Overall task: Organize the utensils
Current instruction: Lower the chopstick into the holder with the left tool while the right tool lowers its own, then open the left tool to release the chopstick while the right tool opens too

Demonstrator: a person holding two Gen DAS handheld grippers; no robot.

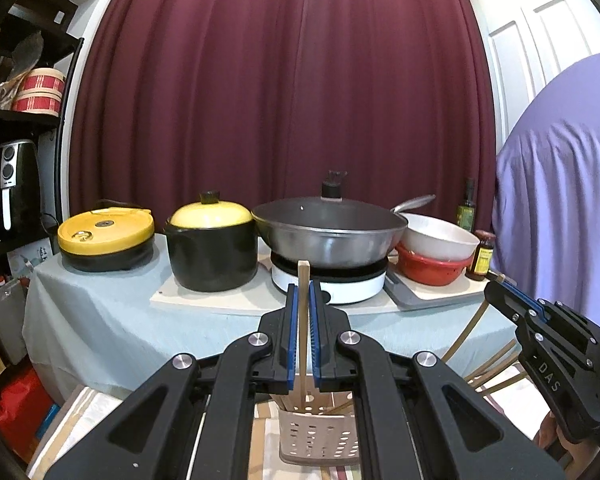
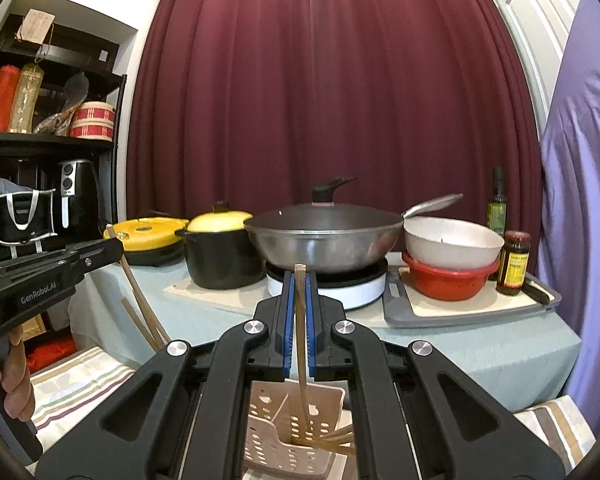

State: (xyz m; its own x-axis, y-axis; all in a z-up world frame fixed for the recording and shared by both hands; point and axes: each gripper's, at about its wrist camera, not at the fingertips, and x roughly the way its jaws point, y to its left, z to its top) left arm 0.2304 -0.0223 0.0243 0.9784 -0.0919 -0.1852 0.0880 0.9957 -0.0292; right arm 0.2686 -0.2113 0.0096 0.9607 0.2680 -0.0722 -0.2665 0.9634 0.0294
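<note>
Both grippers are clamped on thin, light, stiff bamboo chopsticks — the left gripper [image 1: 304, 300] on one [image 1: 303, 276], the right gripper [image 2: 299, 292] on another [image 2: 299, 280] — each stick hanging into the perforated beige plastic holder [image 2: 288, 440], best pinched mid-length as they likely slip.

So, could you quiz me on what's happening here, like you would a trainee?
1. True or false: the left gripper is shut on a wooden chopstick.
2. What does the right gripper hold? A) spoon B) chopstick C) nothing
3. Fill in: below both grippers stands a perforated beige ____ with more chopsticks in it.

Key: 1 true; 2 B; 3 basket.
</note>
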